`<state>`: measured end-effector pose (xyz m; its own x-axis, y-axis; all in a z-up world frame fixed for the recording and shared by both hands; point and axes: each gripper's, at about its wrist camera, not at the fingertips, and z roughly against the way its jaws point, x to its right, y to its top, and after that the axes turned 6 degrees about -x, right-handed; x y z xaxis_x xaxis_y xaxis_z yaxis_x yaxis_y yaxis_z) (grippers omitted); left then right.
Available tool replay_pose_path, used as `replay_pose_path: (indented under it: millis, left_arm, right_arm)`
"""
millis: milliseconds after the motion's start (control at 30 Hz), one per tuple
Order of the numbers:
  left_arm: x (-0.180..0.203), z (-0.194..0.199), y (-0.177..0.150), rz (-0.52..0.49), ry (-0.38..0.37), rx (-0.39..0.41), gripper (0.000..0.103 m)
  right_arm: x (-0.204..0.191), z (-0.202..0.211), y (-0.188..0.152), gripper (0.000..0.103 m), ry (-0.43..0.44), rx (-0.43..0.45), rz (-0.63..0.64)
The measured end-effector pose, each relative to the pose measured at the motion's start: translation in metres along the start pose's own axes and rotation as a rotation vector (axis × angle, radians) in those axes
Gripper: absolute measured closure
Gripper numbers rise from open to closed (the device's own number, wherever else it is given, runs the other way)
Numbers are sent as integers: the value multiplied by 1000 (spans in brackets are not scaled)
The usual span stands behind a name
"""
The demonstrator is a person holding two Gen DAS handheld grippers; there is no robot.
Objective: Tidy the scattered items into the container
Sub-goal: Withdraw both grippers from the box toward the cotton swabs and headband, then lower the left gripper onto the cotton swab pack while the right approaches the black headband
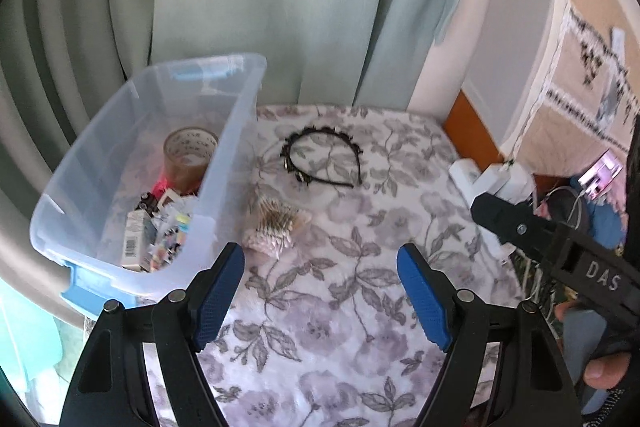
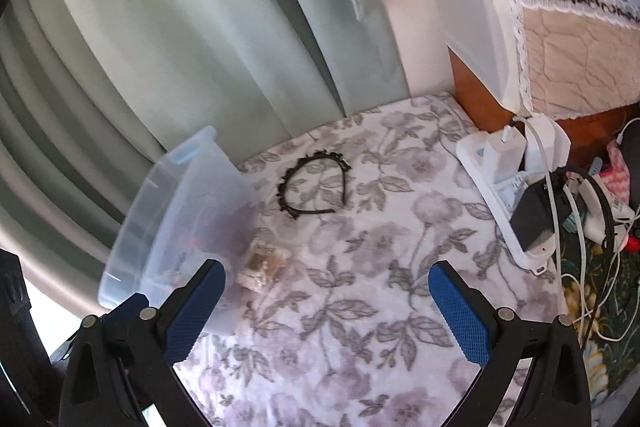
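black headband point(image 2: 314, 185) on floral cloth point(image 2: 360, 327) beside clear container point(image 2: 192, 211) (gripper point(image 2: 328, 307) spread).

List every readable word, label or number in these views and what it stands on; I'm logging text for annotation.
"DAS": white letters on the black right gripper body.
Barcode on the small box in the clear bin: digits too small.
Print inside the tape roll: too blurred.
Nothing else is legible.

We hold our left gripper point(image 1: 320, 291) low and level, its two blue-padded fingers point(image 1: 218, 295) spread wide with nothing between them. Our right gripper point(image 2: 328, 311) is likewise wide apart and holds nothing, and it also shows at the right edge of the left wrist view, our bare fingertips point(image 1: 604, 371) wrapped on its handle.
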<state>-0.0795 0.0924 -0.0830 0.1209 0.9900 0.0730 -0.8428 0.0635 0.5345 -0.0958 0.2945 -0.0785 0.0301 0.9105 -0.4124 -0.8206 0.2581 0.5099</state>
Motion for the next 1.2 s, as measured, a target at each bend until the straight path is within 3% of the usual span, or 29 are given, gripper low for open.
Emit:
replay_pose_path:
  millis: [167,467,767,1100,1200]
  left_arm:
    - [8,-33,-3,10,89,-47,23]
    - [32,-94,1,-72,277,-68,23]
    - [31,-144,14,-138,443,-70,23]
    - [14,-193,31,-103,439,-164,23]
    - [12,-198,36,-88,427,-161,23]
  right_arm:
    - [10,-20,-1,0,-8,-43,-3]
    - [28,-55,8,0,-26,-103,-8]
    - [33,-94,29,0,-47,-143,23]
    - [33,-140,56,0,-63,-165,48]
    - [34,-153,66,1,-62,-168,45]
